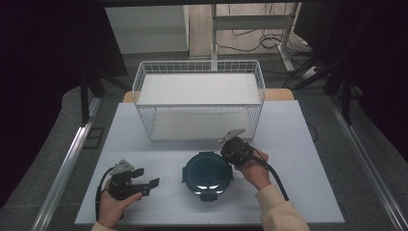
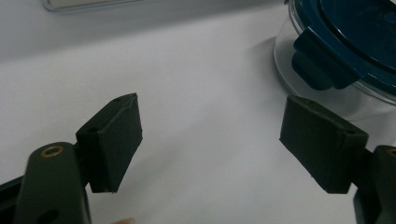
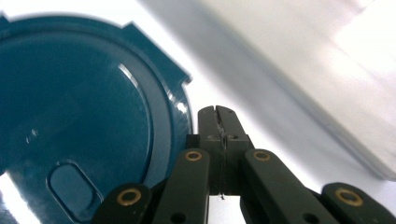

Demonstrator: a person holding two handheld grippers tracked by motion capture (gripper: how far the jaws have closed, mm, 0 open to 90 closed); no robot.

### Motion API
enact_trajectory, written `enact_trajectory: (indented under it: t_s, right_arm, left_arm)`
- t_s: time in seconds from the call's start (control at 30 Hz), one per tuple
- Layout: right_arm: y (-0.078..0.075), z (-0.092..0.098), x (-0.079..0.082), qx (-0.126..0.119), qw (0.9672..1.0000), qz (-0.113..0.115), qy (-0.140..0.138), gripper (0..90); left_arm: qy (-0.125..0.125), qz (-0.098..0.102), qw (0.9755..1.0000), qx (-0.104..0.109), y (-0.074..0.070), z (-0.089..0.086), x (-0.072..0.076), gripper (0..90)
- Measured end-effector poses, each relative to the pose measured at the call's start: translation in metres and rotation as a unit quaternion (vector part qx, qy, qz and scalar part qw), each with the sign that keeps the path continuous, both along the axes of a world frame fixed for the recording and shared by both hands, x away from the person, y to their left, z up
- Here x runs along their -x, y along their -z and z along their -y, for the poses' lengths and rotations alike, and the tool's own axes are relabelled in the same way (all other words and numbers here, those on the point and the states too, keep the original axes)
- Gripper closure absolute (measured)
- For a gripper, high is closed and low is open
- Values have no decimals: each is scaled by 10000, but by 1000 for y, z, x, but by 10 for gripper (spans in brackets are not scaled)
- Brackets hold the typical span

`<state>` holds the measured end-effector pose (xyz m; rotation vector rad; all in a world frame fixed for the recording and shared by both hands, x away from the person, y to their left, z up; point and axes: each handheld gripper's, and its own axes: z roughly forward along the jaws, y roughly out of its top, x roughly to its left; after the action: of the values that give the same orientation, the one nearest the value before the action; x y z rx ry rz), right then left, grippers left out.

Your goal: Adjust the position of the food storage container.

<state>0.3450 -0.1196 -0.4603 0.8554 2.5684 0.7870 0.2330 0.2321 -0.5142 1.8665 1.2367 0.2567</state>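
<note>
We find the round container (image 1: 207, 174) with its dark teal lid sitting on the desk (image 1: 298, 144) near the front edge, between the 2 hands and in front of the white wire basket (image 1: 199, 98). The relation that matters is on the right: the right claw (image 1: 230, 155) hangs just beside the container's upper-right rim, and in the right gripper view its jaws are pressed together with nothing between them, the tips lying just off the lid's edge close to 1 of its latch tabs (image 3: 156, 51). We cannot say for sure whether the tips touch the rim or stand a hair apart, since that view is blurred there. The left claw (image 1: 146, 179) sits well to the left of the container, its jaws spread wide and empty; in the left gripper view the container lies ahead and to the right, a latch tab (image 2: 322, 67) facing it across bare desk. The right hand is therefore the nearer. The container is round, so no long axis governs the approach; only the tabs break the outline. There is open room on the desk to either side, while the basket closes off the space behind.
</note>
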Motion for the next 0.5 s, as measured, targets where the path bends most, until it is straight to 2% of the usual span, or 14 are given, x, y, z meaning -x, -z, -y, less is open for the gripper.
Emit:
enact_trajectory:
  t_s: [0.1,0.13,0.17,0.23,0.3,0.33,0.4,0.47,0.5]
  right_arm:
    - [-9,7,11,-214,9996,199,39,900]
    - [-15,16,21,-406,9986,326,70,900]
    - [-15,16,21,-406,9986,326,70,900]
    - [-21,36,37,-745,9963,392,161,900]
    - [-21,41,41,-823,9957,391,180,900]
    - [-20,57,52,-1025,9938,369,242,900]
    - [-19,64,58,-1100,9929,361,273,900]
    - [-16,77,70,-1261,9908,353,328,899]
    - [-11,89,79,-1365,9897,225,360,812]
  left_arm:
    - [-23,5,10000,5,0,-2,0,201]
    - [-15,15,10000,-8,0,-2,0,201]
    - [-15,13,10000,-9,0,-2,0,201]
    - [-16,20,10000,-5,-1,0,0,201]
    - [-22,26,10000,6,-1,1,1,201]
    - [-20,34,10000,1,-2,2,1,201]
    - [-32,49,10000,4,-3,3,0,201]
    - [-42,67,10000,10,-4,4,0,201]
    - [-37,71,10000,9,-4,5,0,201]
